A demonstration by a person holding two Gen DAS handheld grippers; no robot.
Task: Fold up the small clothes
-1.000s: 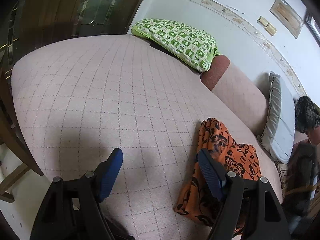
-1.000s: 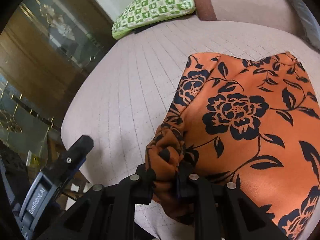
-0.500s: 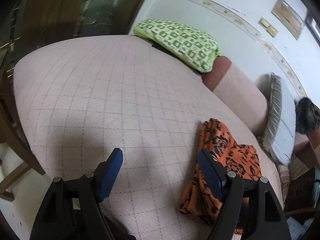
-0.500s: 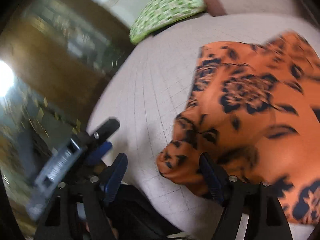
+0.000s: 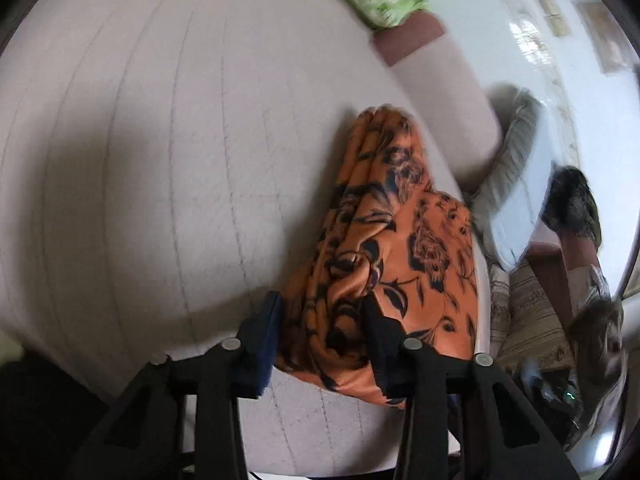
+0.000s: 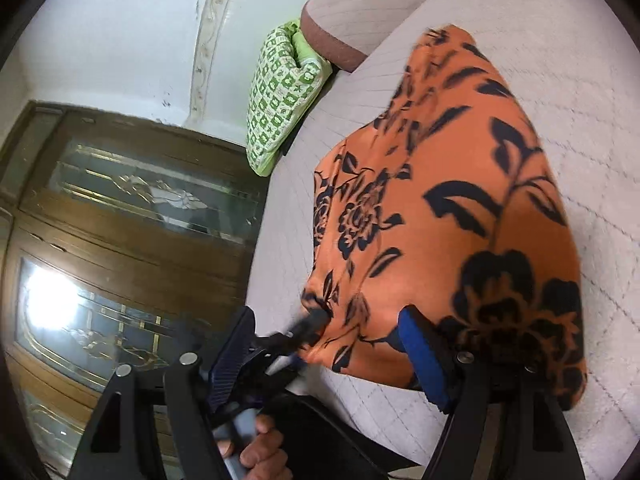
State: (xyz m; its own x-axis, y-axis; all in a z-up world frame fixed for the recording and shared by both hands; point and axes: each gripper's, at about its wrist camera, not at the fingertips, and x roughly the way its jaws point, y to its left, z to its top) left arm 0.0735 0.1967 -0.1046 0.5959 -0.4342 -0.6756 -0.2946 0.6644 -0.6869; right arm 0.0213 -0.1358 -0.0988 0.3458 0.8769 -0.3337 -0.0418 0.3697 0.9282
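Note:
An orange garment with a black flower print (image 5: 400, 240) lies bunched on the pale quilted sofa seat (image 5: 160, 160). My left gripper (image 5: 324, 320) is closing, and the garment's near fold fills the gap between its blue pads. The right wrist view shows the same garment (image 6: 460, 200) spread wider, with the left gripper (image 6: 308, 328) nipping its near corner and a hand (image 6: 256, 448) on its handle. My right gripper (image 6: 328, 352) stands open. The cloth's near edge lies loose between its wide-set fingers.
A green patterned pillow (image 6: 280, 92) leans at the far end of the seat by the backrest (image 5: 440, 92). A grey cushion (image 5: 516, 184) and a dark furry thing (image 5: 572, 204) sit to the right. A wooden cabinet with glass doors (image 6: 120, 220) stands beyond the seat edge.
My right gripper let go of the garment's fold, opened wide and swung aside with a roll. My left gripper dropped down onto the garment and narrowed around its near fold.

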